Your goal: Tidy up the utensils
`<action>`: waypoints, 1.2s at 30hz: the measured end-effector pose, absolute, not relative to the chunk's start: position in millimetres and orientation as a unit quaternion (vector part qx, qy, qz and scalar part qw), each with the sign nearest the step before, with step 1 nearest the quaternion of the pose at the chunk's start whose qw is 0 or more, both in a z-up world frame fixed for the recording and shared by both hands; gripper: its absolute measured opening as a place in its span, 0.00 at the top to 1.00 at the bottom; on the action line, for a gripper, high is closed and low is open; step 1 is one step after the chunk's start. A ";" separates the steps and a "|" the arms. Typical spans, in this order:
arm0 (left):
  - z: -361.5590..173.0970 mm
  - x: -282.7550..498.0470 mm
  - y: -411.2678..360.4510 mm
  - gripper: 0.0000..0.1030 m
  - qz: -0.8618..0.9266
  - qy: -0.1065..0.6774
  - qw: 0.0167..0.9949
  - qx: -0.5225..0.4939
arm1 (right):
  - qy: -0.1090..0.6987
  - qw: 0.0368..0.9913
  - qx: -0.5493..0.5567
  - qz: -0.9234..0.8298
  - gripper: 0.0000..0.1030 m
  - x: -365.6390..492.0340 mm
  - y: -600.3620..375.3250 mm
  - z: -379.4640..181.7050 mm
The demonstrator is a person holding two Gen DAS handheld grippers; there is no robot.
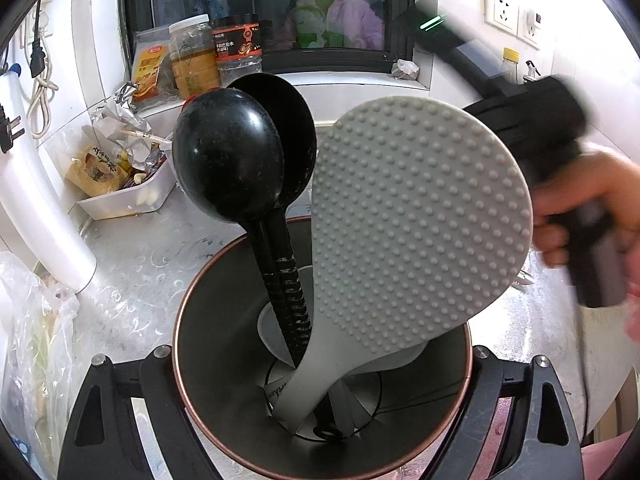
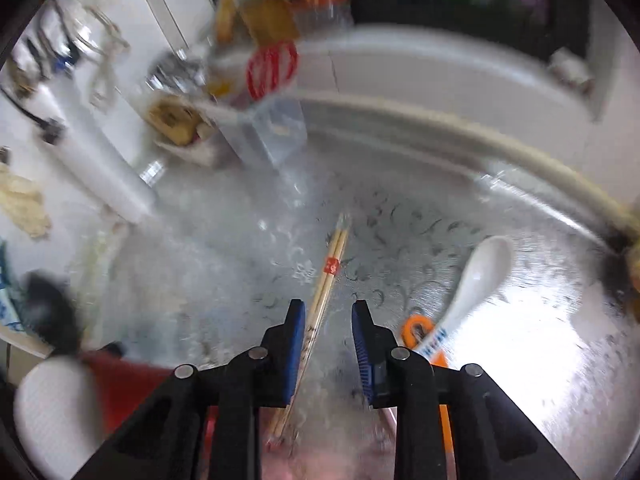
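In the left wrist view a round metal utensil holder (image 1: 208, 364) with a copper rim sits between the left gripper's arms, which press on its sides. Its fingertips are hidden. In the holder stand two black ladles (image 1: 228, 164) and a grey dimpled rice paddle (image 1: 420, 236). The right gripper's black body (image 1: 560, 152), blurred, shows at right in a hand. In the right wrist view the right gripper (image 2: 328, 312) is open, its blue pads either side of a pair of wooden chopsticks (image 2: 330, 272) lying on the counter. A white ceramic spoon (image 2: 476, 280) lies to the right.
An orange-handled item (image 2: 416, 332) lies under the spoon's handle. A white tray of packets (image 1: 124, 196), jars (image 1: 194, 56) on the window sill, a white pipe (image 1: 36, 208) and a plastic bag (image 1: 32, 340) stand at the left. Wall sockets (image 1: 504, 10) are at right.
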State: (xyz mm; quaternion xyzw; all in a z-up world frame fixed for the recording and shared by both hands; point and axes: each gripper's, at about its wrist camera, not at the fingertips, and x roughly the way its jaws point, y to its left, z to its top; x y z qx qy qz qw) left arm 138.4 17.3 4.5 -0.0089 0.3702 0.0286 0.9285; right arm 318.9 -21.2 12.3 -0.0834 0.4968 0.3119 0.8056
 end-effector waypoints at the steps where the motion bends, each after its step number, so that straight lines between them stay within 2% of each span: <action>1: 4.2 137.4 16.6 0.13 0.029 0.370 0.929 -0.009 | 0.507 0.800 -0.090 0.308 0.72 326.8 -12.7 2.8; 7: 3.7 136.7 15.0 0.13 0.030 0.366 0.930 -0.009 | 0.540 0.781 -0.119 0.291 0.70 352.6 19.5 -26.0; 16: 4.6 135.8 15.1 0.13 0.028 0.366 0.930 -0.015 | 0.551 0.766 -0.196 0.268 0.70 365.9 57.8 -41.0; 22: 5.2 136.8 14.8 0.13 0.030 0.368 0.929 -0.015 | 0.548 0.766 -0.210 0.263 0.70 367.5 69.2 -42.6; 25: 5.5 136.9 14.5 0.13 0.030 0.368 0.929 -0.014 | 0.552 0.762 -0.217 0.259 0.72 366.3 69.5 -43.3; 28: 5.5 137.1 14.3 0.13 0.030 0.368 0.929 -0.014 | 0.548 0.768 -0.208 0.258 0.82 363.3 64.9 -42.5; 32: 5.5 137.3 13.7 0.13 0.031 0.369 0.929 -0.013 | 0.556 0.767 -0.180 0.265 0.88 361.8 46.0 -41.9; 36: 5.5 137.3 13.7 0.13 0.031 0.369 0.929 -0.013 | 0.548 0.773 -0.148 0.282 0.89 349.6 25.0 -34.3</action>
